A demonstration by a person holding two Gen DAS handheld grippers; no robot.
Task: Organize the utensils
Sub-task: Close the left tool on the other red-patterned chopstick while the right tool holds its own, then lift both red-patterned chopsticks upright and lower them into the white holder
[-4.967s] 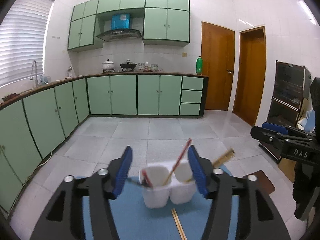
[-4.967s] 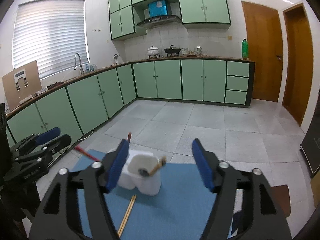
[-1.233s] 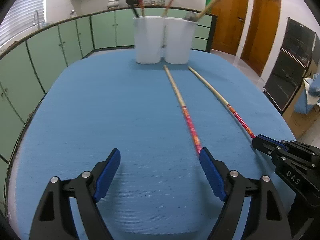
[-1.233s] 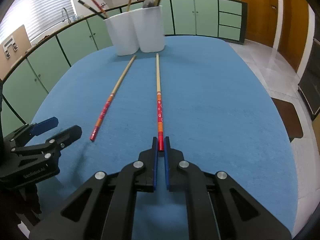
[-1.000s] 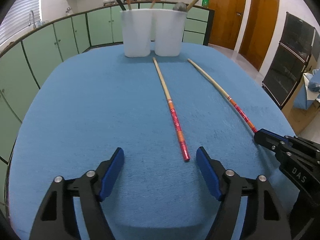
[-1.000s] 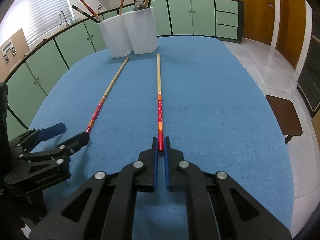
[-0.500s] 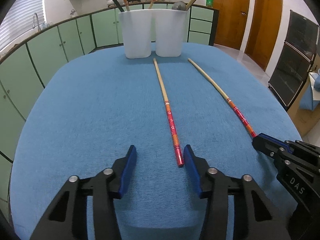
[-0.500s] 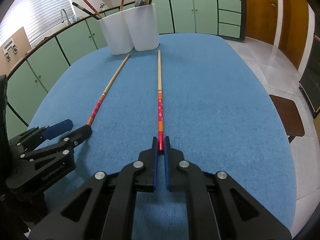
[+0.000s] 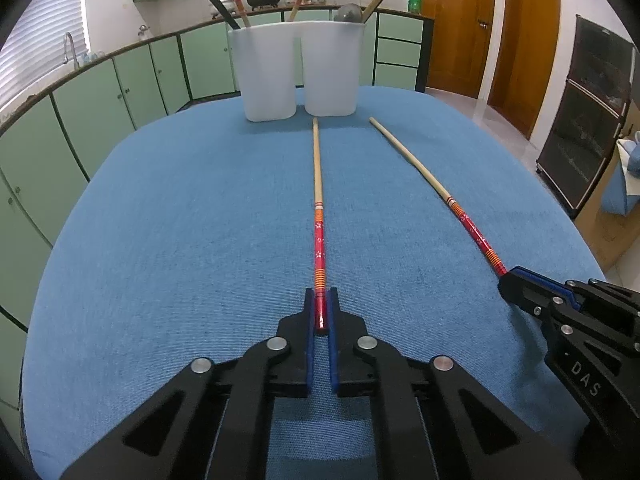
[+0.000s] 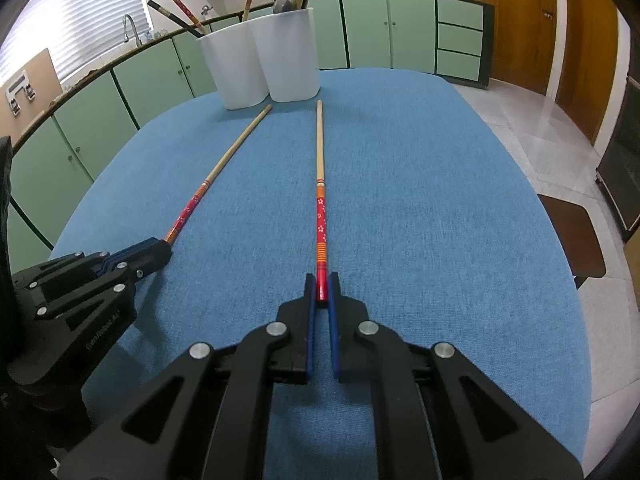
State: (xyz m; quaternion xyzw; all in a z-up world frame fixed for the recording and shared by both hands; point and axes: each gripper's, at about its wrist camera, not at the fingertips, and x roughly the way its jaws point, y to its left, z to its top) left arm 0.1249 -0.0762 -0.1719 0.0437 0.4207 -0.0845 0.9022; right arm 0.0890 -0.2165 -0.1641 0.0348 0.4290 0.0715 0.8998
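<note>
Two long chopsticks with red patterned ends lie on the blue table, tips pointing at a white double utensil holder [image 9: 300,72] that holds several utensils. My left gripper [image 9: 320,300] is shut on the red end of the left chopstick [image 9: 318,184]. My right gripper [image 10: 320,284] is shut on the red end of the right chopstick [image 10: 319,160]. The right gripper also shows at the lower right of the left wrist view [image 9: 512,280], on the right chopstick [image 9: 432,184]. The left gripper shows at the left of the right wrist view [image 10: 160,252], on the left chopstick [image 10: 224,164].
The blue cloth-covered table [image 9: 180,220] has rounded edges. Green kitchen cabinets [image 9: 120,92] run behind it. Wooden doors [image 9: 452,28] and a dark appliance [image 9: 588,120] stand to the right. A brown stool [image 10: 572,236] sits beside the table's right edge.
My left gripper's fingers have closed from open onto the red end of the left chopstick. The right gripper has stayed shut on its chopstick in the same place.
</note>
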